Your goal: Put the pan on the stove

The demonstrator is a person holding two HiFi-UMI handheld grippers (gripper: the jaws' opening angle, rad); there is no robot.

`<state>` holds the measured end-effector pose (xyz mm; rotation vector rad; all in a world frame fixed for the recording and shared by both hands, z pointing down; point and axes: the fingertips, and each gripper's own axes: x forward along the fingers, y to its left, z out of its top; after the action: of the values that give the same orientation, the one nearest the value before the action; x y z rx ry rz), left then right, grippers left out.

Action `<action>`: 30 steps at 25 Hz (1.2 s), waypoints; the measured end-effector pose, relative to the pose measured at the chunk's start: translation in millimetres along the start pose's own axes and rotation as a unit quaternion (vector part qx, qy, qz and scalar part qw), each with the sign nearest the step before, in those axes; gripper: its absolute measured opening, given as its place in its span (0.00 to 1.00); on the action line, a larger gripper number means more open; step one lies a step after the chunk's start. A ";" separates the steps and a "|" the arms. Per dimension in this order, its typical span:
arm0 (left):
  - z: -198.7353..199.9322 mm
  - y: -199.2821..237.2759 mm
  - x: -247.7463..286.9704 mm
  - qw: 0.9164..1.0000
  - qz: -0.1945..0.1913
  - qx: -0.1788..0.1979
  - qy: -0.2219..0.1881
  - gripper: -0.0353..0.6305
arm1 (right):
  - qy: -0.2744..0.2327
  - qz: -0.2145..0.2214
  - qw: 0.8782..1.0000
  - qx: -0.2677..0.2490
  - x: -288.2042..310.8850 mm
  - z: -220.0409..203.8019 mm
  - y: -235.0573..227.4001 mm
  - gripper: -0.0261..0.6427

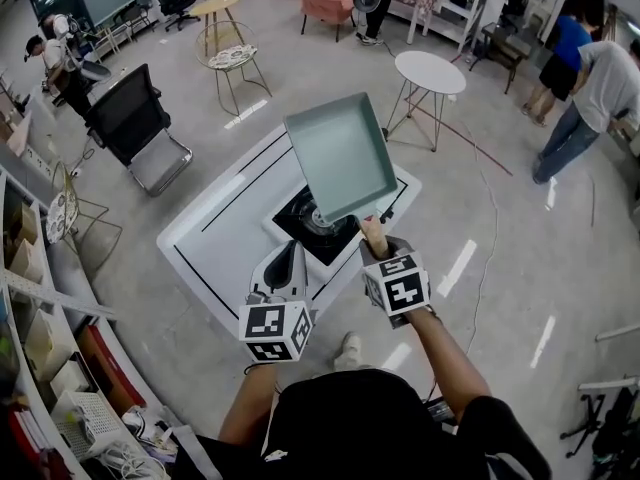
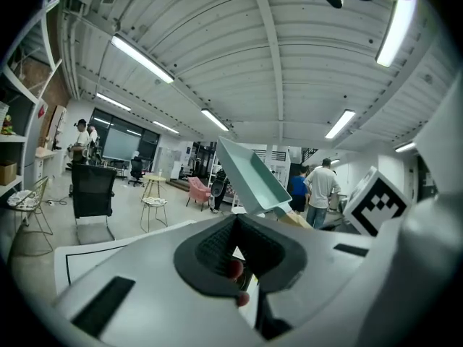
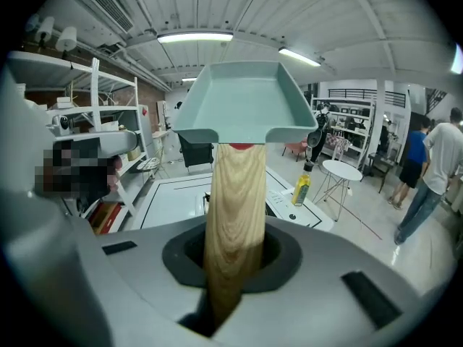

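Note:
A pale green square pan [image 1: 340,156] with a wooden handle [image 1: 373,236] hangs tilted above the black stove burner [image 1: 312,226] set in a white table [image 1: 215,233]. My right gripper [image 1: 380,258] is shut on the handle's near end. In the right gripper view the handle [image 3: 235,201] runs out from between the jaws of the right gripper [image 3: 233,255] up to the pan [image 3: 239,107]. My left gripper [image 1: 288,260] hovers over the table's near edge, left of the handle, with its jaws together and nothing in them. The left gripper view shows the left gripper [image 2: 235,248] below the pan [image 2: 253,176].
A yellow oil bottle [image 3: 301,189] stands on the table's far right. A black office chair [image 1: 135,118] is at the left and a round white side table [image 1: 430,71] lies beyond. Shelving [image 1: 40,348] lines the left wall. People [image 1: 600,88] stand at the far right.

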<state>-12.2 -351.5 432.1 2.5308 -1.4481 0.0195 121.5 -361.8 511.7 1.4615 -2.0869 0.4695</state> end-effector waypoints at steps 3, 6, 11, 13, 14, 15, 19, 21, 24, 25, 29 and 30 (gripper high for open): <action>-0.9 0.3 13.9 1.000 0.010 -0.005 0.003 0.06 | 0.026 0.016 0.999 -0.011 13.8 -5.0 -9.5 0.08; -1.0 2.6 23.3 1.000 0.019 -0.010 0.005 0.06 | 0.052 0.032 0.998 -0.020 27.6 -10.4 -13.8 0.08; 1.1 10.6 32.2 0.999 0.038 -0.009 0.005 0.06 | 0.103 0.059 0.992 -0.039 51.7 -25.0 -16.9 0.08; 3.8 14.9 35.5 0.999 0.046 -0.007 0.003 0.06 | 0.125 0.065 0.989 -0.049 63.1 -31.8 -19.7 0.08; 4.6 17.4 37.0 0.999 0.050 -0.006 0.002 0.06 | 0.135 0.066 0.987 -0.053 68.6 -35.4 -21.0 0.08; 4.8 20.1 38.3 0.999 0.054 -0.006 0.002 0.06 | 0.146 0.067 0.985 -0.055 73.5 -39.4 -22.8 0.08; 0.2 29.9 42.7 0.998 0.067 -0.012 0.005 0.06 | 0.192 0.080 0.976 -0.060 90.4 -62.5 -25.0 0.08; -2.1 34.2 44.2 0.997 0.072 -0.016 0.007 0.06 | 0.211 0.083 0.972 -0.064 96.3 -70.3 -26.6 0.08; -3.9 38.7 47.5 0.997 0.077 -0.015 0.010 0.06 | 0.229 0.085 0.967 -0.077 103.6 -73.7 -29.4 0.08; -4.5 39.5 48.8 0.997 0.078 -0.014 0.011 0.06 | 0.236 0.089 0.964 -0.081 107.2 -77.0 -29.5 0.08; -8.6 40.5 51.7 0.996 0.083 -0.017 0.014 0.06 | 0.285 0.080 0.950 -0.103 111.2 -98.8 -39.3 0.08; -9.0 41.2 51.5 0.996 0.085 -0.016 0.014 0.06 | 0.297 0.069 0.945 -0.115 111.2 -103.3 -44.5 0.08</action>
<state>-20.0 -413.6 455.0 2.3653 -1.6347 0.0579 158.0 -402.0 660.3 0.8957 -1.6896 0.6082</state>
